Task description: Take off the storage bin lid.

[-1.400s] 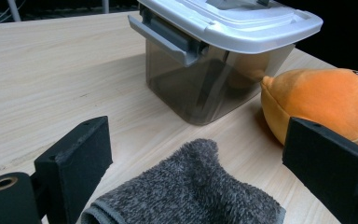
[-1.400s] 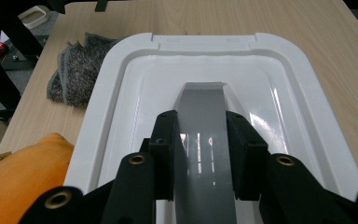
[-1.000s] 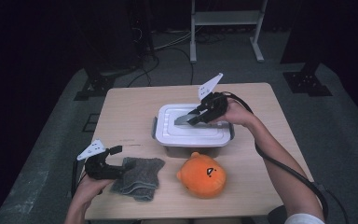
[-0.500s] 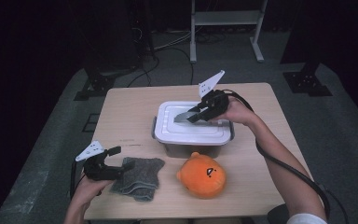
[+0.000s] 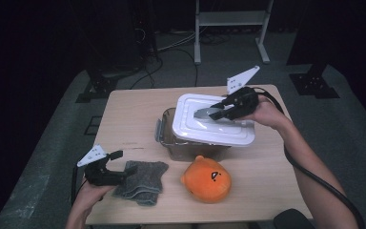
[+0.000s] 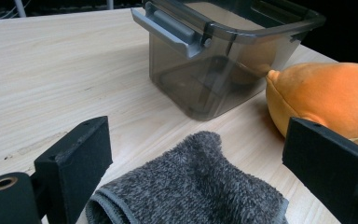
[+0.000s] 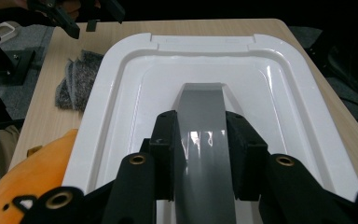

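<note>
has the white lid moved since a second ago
Yes. The white lid, gripped by its grey handle in the right gripper, has lifted and shifted right off the grey box, baring its left rim.

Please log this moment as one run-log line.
right gripper: shut on lid handle | lid: lifted off container | left gripper: open over cloth

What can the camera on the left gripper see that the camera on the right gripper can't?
The left gripper view looks into the smoky clear box with its grey side latch, standing open on the table.

The right gripper view has the white lid, with the right gripper shut on the lid's grey handle, and farther off the left gripper.

Both see the grey cloth and the orange plush toy.
</note>
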Tool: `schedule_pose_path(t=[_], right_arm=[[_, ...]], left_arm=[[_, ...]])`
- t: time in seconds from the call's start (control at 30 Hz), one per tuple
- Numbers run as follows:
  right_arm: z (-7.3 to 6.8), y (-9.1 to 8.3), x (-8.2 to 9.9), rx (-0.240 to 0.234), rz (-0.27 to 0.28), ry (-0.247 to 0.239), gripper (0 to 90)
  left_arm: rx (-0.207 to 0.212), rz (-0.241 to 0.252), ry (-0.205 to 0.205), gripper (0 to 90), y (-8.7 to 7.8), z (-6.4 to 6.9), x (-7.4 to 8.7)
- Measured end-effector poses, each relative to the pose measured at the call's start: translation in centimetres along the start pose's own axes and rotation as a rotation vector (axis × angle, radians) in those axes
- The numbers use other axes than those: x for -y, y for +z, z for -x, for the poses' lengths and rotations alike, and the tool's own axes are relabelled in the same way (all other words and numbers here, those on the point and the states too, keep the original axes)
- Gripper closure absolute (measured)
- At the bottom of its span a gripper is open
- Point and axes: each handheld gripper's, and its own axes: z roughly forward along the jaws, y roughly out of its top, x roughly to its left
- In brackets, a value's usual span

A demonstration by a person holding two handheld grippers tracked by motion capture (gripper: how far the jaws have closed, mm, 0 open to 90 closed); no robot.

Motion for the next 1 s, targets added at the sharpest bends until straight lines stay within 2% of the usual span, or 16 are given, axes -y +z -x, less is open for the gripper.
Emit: schedule_pose_path(t=[0.2, 0.5, 0.8, 1.0], right_arm=[[-1.2, -3.2, 1.7, 0.045, -0.002, 0.021, 65.5], [-2.6, -7.8, 5.6, 0.112, -0.005, 0.075, 65.5], [-3.6, -10.7, 9.5, 0.162, -0.016, 0.143, 65.4], [-4.0, -12.0, 11.7, 0.189, -0.017, 0.186, 65.4]], left_arm=[[-0.005, -0.003, 0.000, 7.3, 0.0, 0.1, 0.1], [-0.009, -0.007, 0.000, 7.3, 0.0, 0.2, 0.2], [-0.013, -0.015, -0.001, 7.2, 0.0, 0.1, 0.2], [-0.014, -0.012, -0.001, 7.2, 0.0, 0.1, 0.3]])
